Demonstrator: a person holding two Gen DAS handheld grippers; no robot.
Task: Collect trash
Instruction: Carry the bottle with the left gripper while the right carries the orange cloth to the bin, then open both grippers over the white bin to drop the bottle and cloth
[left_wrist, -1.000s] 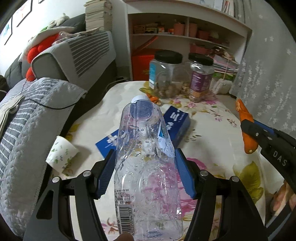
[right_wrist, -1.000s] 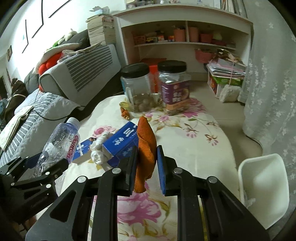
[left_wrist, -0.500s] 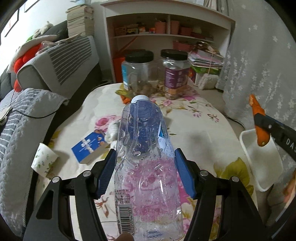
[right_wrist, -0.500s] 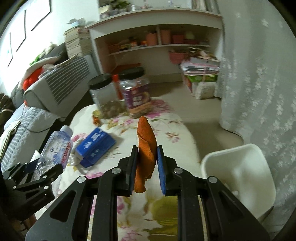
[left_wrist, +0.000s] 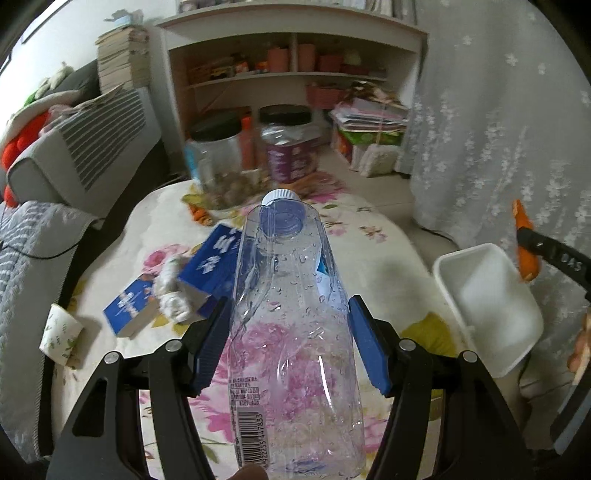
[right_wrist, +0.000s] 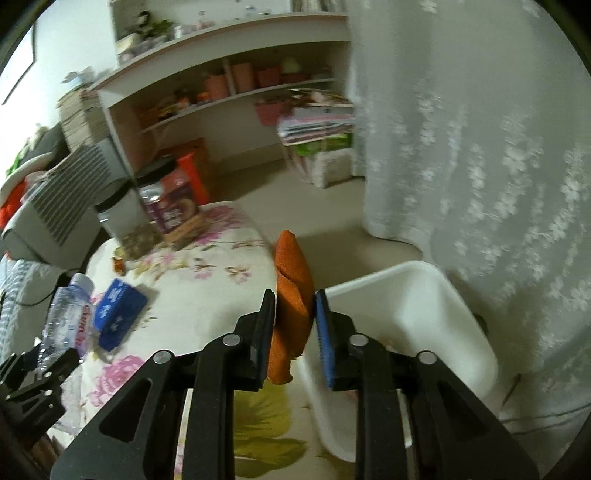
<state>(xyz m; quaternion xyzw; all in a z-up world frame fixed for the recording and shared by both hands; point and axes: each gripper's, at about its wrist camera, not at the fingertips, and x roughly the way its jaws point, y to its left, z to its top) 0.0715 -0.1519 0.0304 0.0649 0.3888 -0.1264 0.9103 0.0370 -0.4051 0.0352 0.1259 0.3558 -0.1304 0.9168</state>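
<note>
The left gripper (left_wrist: 291, 345) is clamped on a clear, crushed plastic water bottle (left_wrist: 291, 332), its blue pads pressed against the bottle's two sides; the white cap points away over the floral tablecloth (left_wrist: 376, 258), and a barcode label shows near the bottle's base. The right gripper (right_wrist: 295, 332) has its jaws opening, with a crumpled orange peel (right_wrist: 291, 295) standing upright between them; the peel touches the left pad, while a narrow gap shows at the blue right pad. Just beyond and below that gripper sits a white plastic bin (right_wrist: 424, 295) beside the table's edge, near a white flowered curtain (right_wrist: 480, 147). On the cloth lie a blue carton (left_wrist: 210, 258), a crumpled white tissue (left_wrist: 171, 291) touching it, and a smaller blue pack (left_wrist: 129, 312) just beside the tissue. A patterned paper cup (left_wrist: 61, 334) lies tipped at the table's left edge. Two black-lidded jars (left_wrist: 288, 144) stand at the far end
</note>
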